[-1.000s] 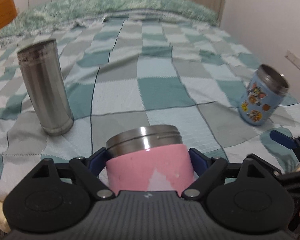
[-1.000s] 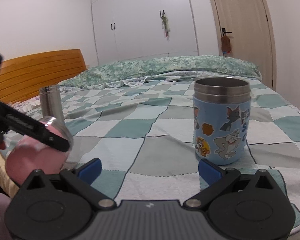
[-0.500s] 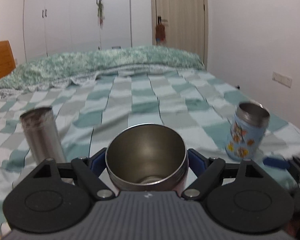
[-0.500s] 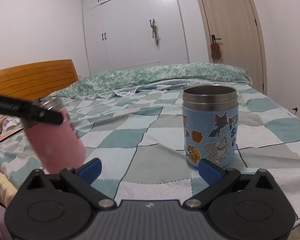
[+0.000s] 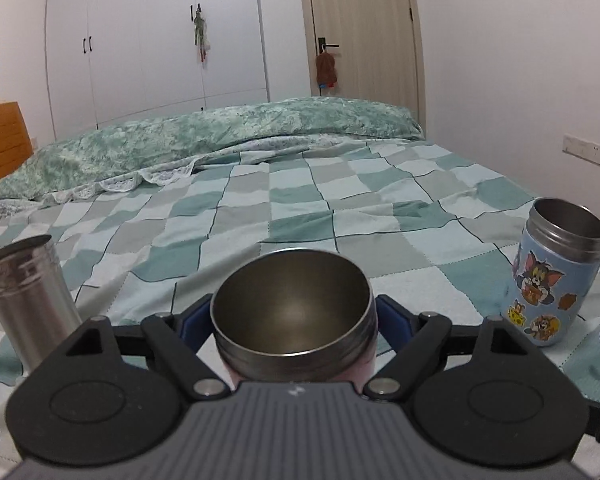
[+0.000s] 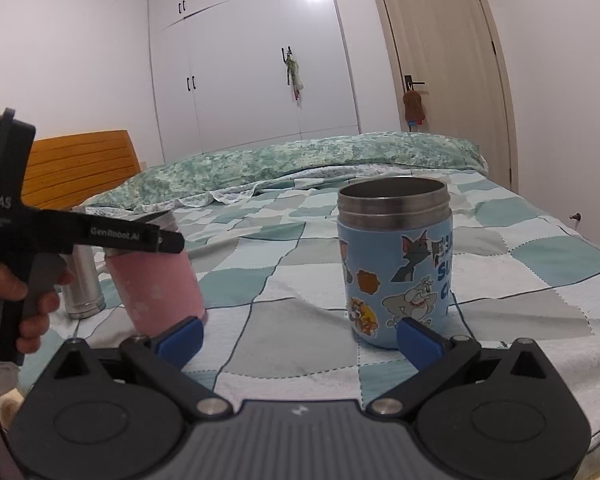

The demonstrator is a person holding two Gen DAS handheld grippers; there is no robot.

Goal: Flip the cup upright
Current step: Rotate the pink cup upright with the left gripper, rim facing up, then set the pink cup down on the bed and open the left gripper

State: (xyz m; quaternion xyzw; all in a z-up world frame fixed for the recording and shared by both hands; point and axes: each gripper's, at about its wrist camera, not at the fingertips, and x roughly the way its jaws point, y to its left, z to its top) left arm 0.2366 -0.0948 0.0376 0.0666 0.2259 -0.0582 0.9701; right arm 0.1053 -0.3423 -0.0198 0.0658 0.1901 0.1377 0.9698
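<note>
My left gripper (image 5: 294,322) is shut on the pink cup (image 5: 292,316), whose open steel mouth faces up and toward the camera. In the right wrist view the pink cup (image 6: 160,284) stands nearly upright, its base at or just above the bedspread, with the left gripper's finger (image 6: 132,236) across its top. My right gripper (image 6: 300,338) is open and empty, low over the bed, in front of the blue cartoon cup (image 6: 396,264). That blue cup (image 5: 556,276) stands upright.
A plain steel tumbler (image 5: 28,300) stands at the left; it also shows behind the pink cup (image 6: 82,280). The checked bedspread (image 5: 300,208) covers the bed, a green quilt (image 5: 220,140) lies at the far end. Wardrobe and door stand behind.
My left gripper has turned the pink cup from lying tilted with its mouth away to upright with its mouth up. The right gripper has hardly moved.
</note>
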